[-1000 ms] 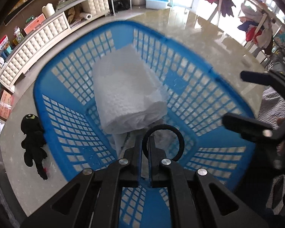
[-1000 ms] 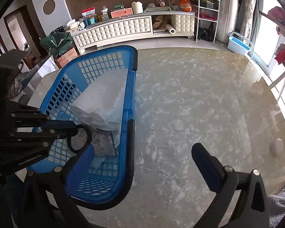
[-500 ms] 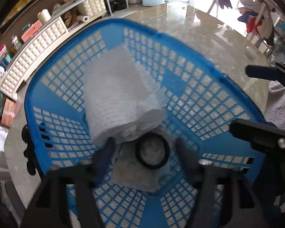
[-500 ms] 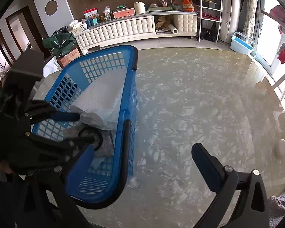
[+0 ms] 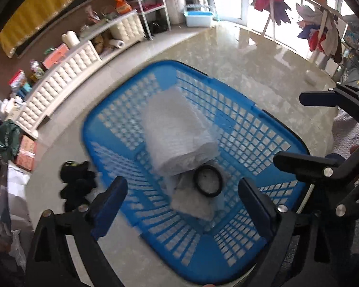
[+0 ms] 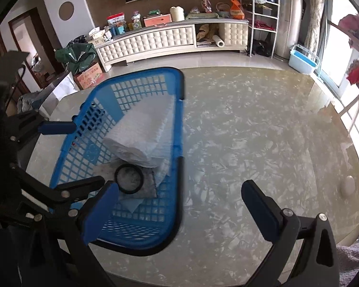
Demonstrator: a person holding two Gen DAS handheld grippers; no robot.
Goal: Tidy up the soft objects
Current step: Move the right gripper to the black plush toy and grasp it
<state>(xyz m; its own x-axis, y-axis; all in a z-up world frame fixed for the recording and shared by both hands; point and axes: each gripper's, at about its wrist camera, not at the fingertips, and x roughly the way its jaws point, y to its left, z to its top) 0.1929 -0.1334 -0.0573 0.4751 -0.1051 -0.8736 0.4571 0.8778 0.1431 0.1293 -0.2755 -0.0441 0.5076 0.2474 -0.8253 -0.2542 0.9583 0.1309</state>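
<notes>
Left hand-held gripper (image 5: 182,205) hangs over the near end of the blue basket (image 5: 263,129), fingers spread wide, nothing between them. Right hand-held gripper (image 6: 179,205) is spread wide too, holding nothing, its left finger over the basket's near corner and its right finger out over bare table (image 6: 263,124).

Inside the basket, near end: a black ring (image 5: 208,180) lies flat on a grey cloth (image 5: 193,203). Just beyond it, touching the cloth, sits the white roll of soft wrap (image 5: 177,134), running lengthwise toward the basket's far end. The right view adds a pale blue sheet (image 6: 131,203) peeking from under the cloth.

Left of the basket, on the table, a black plush toy (image 5: 76,184) lies apart from the rim; only the left view catches it, as the left gripper's frame blocks that side in the right view.

Right of the basket, the table's far edge carries a small pale round object (image 6: 349,185).

Beyond the basket, off the table, a long white tufted cabinet (image 6: 155,40) lines the wall, a light blue tub (image 6: 304,58) on the floor further right.
</notes>
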